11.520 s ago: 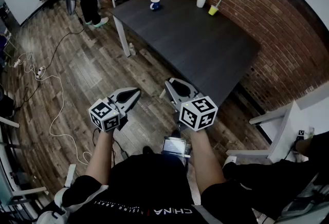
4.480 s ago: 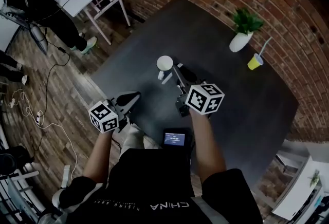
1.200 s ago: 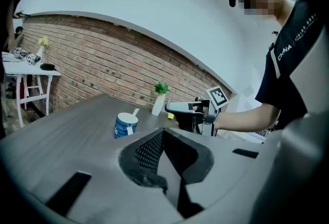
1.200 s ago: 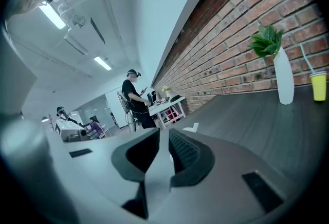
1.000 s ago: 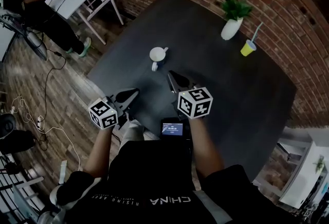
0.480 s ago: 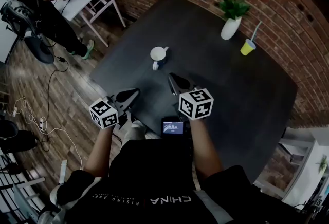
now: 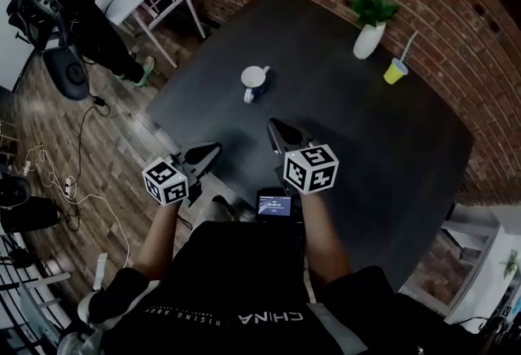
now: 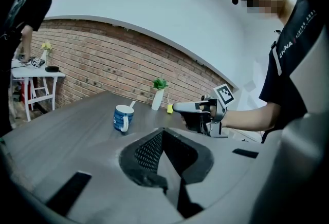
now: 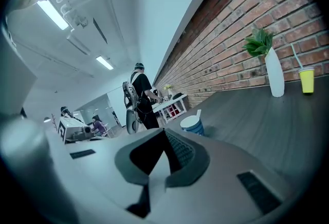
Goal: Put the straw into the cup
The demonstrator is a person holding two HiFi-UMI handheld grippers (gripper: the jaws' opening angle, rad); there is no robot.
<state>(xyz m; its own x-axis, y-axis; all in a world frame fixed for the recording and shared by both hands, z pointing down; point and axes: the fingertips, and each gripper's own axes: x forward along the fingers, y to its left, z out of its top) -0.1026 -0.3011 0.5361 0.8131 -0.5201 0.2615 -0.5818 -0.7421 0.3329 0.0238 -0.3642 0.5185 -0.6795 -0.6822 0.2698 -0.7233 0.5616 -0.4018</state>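
Straw, short white, stands inside blue-and-white ceramic mug on dark grey surface. Left tongs and right tongs, both pinched together, empty, short of mug. Judgement: withdraw level, avoid nudging it.

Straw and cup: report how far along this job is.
Looks done: a white straw stands in the blue mug on the table. In hand: nothing. The left hand-held gripper and right hand-held gripper are both shut and empty, short of the mug. Left: apparently nothing; the yellow cup by the wall holds a second straw.
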